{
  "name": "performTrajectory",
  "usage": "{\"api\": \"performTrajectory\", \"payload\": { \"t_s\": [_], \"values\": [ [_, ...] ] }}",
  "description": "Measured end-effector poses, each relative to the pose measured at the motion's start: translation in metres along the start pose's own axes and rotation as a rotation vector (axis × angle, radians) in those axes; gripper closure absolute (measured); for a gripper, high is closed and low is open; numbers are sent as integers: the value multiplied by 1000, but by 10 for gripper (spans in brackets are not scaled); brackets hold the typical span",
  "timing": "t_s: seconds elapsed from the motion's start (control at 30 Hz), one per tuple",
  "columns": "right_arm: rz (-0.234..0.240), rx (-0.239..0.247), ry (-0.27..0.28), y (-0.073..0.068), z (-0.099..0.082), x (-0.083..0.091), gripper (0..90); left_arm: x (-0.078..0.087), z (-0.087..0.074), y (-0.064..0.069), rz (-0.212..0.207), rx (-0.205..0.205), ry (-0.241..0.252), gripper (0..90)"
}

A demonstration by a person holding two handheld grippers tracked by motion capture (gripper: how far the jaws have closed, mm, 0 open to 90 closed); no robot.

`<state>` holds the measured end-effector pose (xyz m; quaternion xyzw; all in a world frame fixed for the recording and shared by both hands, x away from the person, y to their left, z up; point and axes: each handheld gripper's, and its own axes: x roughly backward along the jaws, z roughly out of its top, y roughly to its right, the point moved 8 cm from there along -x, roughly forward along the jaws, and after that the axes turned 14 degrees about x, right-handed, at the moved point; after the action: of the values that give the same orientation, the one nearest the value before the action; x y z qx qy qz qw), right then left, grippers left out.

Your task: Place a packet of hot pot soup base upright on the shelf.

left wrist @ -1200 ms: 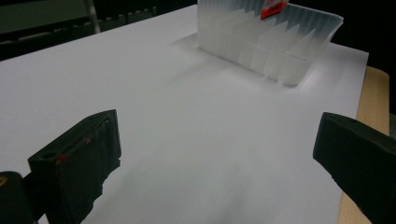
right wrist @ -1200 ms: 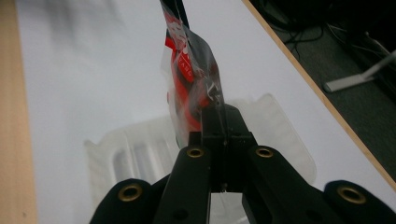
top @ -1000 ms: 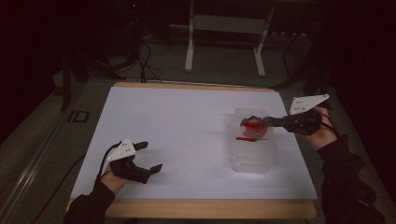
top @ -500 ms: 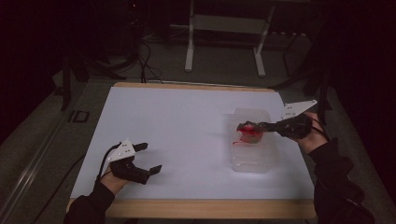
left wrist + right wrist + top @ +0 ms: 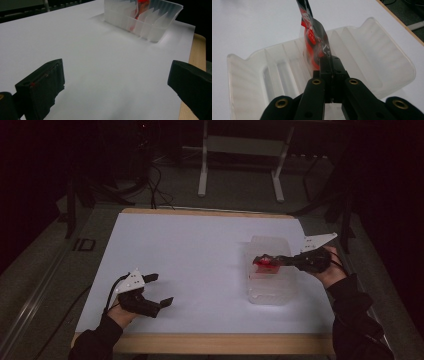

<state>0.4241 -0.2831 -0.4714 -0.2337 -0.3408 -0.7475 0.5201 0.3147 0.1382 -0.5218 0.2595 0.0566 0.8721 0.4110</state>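
Your right gripper (image 5: 265, 260) reaches in level from the right edge, wrist bent inward, jaws clamped tight together on a red packet (image 5: 315, 40). Your left gripper (image 5: 159, 290) rests low near the front left corner, jaws spread wide with nothing between them, forearm entering from below.

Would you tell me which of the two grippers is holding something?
The right gripper, shut on the red packet over the clear ribbed tray; the left gripper stands open.
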Motion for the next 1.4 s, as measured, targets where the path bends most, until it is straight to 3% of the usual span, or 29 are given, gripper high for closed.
{"api": "performTrajectory", "payload": {
  "t_s": [0.2,0.4,0.67,0.73,0.77,0.87,1.13,1.23,1.27,1.37,1.4],
  "values": [
    [-2,-15,10,0,-3,0,899,-1,-1,0,-5,6,-10,9],
    [-29,-24,6,5,3,4,780,0,-1,1,-5,3,-5,9],
    [-80,-51,67,9,25,26,692,0,-1,2,-10,3,-4,9],
    [-92,-66,102,7,38,34,604,0,-1,2,-11,0,-8,9],
    [-92,-66,102,7,38,34,604,0,-1,2,-12,0,-7,9],
    [-102,-70,130,2,53,41,510,1,-1,3,-12,-3,-6,9],
    [-113,-61,165,-9,73,44,388,3,0,4,-14,-2,-1,9],
    [-120,-49,171,-16,79,43,390,3,0,4,-17,-2,1,9],
    [-139,-48,166,-18,81,42,358,3,1,4,-18,-2,3,9],
    [-131,-71,176,-23,85,41,336,4,0,5,-21,-5,2,9],
    [-131,-93,186,-28,88,39,278,4,0,6,-23,-2,2,9]
  ]
}}
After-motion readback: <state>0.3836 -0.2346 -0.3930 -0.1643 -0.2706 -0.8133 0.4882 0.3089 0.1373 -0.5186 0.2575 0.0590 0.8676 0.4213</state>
